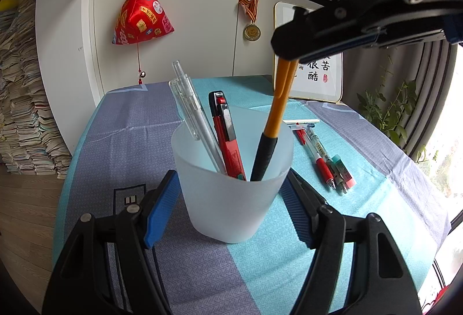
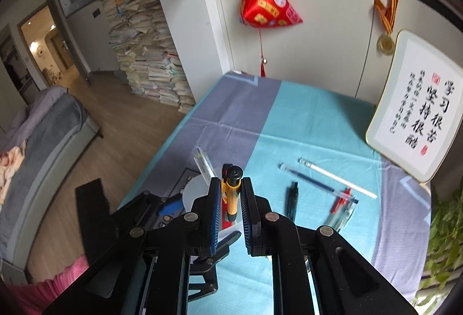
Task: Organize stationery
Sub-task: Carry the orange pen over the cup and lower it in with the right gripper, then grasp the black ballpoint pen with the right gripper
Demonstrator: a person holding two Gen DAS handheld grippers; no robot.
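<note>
We clamp the frosted cup (image 1: 231,184) with the left gripper (image 1: 228,199), pads on both sides. Inside it: clear pen (image 1: 188,109), red pen (image 1: 227,135). Right gripper (image 2: 230,199) pinches the orange pen (image 1: 277,112), tip in the cup. Beyond the cup, loose pens (image 1: 324,155) on the tablecloth (image 1: 130,126).

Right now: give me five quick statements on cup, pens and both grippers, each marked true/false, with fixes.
1. The left gripper clamps the frosted cup. True.
2. The right gripper holds an orange pen. True.
3. The cup lies on its side. False: it stands upright on the tablecloth.
4. The orange pen's black lower end is outside the cup. False: it is inside the cup.
5. No pens remain on the table. False: several loose pens lie right of the cup.
</note>
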